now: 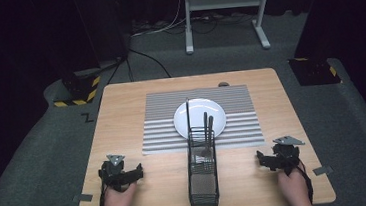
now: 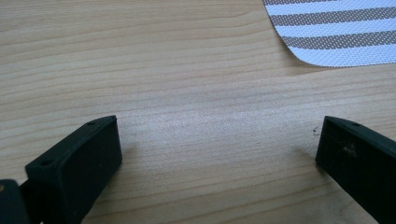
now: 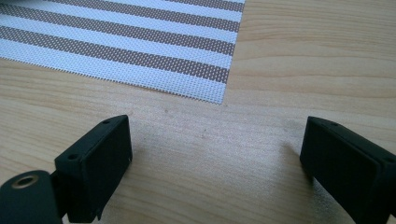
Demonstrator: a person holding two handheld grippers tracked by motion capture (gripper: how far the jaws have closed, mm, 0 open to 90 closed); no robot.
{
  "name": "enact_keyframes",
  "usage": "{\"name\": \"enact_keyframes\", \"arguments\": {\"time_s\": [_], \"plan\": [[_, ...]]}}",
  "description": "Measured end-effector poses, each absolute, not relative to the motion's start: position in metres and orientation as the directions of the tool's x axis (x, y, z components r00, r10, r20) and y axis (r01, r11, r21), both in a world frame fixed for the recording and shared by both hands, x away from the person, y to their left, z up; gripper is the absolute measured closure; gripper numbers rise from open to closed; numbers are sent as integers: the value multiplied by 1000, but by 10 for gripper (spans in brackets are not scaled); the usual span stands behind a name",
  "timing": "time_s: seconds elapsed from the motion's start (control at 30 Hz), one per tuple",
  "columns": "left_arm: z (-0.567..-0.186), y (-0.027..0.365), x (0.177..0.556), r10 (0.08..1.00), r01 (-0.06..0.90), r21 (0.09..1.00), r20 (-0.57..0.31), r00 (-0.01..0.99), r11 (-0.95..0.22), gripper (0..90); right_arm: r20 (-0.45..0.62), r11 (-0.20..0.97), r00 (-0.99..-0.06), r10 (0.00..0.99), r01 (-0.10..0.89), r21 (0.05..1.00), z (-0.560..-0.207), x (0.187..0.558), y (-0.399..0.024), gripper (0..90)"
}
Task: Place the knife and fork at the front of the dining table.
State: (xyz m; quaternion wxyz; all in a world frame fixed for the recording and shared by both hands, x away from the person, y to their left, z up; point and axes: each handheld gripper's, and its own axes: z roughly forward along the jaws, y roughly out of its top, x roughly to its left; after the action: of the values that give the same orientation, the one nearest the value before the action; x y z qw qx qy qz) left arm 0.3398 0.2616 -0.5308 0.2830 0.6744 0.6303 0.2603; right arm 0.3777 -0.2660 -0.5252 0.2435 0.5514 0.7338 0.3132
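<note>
Two grippers rest on the wooden table (image 1: 120, 96) near the bottom of the high view: the left gripper (image 1: 132, 173) at lower left, the right gripper (image 1: 261, 159) at lower right, each held by a hand coming up from the bottom edge. Between them, at lower centre, stands a black wire caddy (image 1: 202, 174), long and narrow, its far end touching the near edge of a striped placemat (image 1: 158, 130). In the caddy's far compartment stand a few dark utensils (image 1: 207, 128), handles upright; what kind they are is too small to tell. The near compartments look bare down to the mesh floor. On the placemat, behind the caddy, sits a white plate (image 1: 192, 113) with nothing on it.

The left gripper view looks along its own jaws at bare wood, with one rounded corner of the placemat (image 2: 336, 32) in the upper right of the frame. Its jaws stand wide apart with nothing between them. The right gripper view shows the placemat's (image 3: 116, 42) other near corner at upper left, weave and stripes sharp. Its jaws too are spread wide, holding nothing, with bare wood between them.
</note>
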Motion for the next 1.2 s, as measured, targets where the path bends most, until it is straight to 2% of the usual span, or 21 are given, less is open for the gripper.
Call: {"name": "enact_keyframes", "arguments": {"time_s": [0.73, 0.93, 1.0, 1.2], "plan": [[-531, 263, 338, 996, 703, 710, -9, 84, -53, 6, -12, 200, -279, 960, 657, 727, -525, 378, -266, 89], [-527, 263, 337, 994, 682, 729, -12, 110, -66, 6, -12, 200, -280, 960, 656, 727, -525, 379, -266, 89], [-523, 263, 335, 992, 673, 738, -39, 118, -51, 6, -13, 202, -281, 959, 656, 727, -525, 379, -266, 89], [-512, 257, 326, 983, 628, 773, -34, 182, -90, 6, -14, 211, -293, 956, 652, 728, -525, 380, -266, 89]]}}
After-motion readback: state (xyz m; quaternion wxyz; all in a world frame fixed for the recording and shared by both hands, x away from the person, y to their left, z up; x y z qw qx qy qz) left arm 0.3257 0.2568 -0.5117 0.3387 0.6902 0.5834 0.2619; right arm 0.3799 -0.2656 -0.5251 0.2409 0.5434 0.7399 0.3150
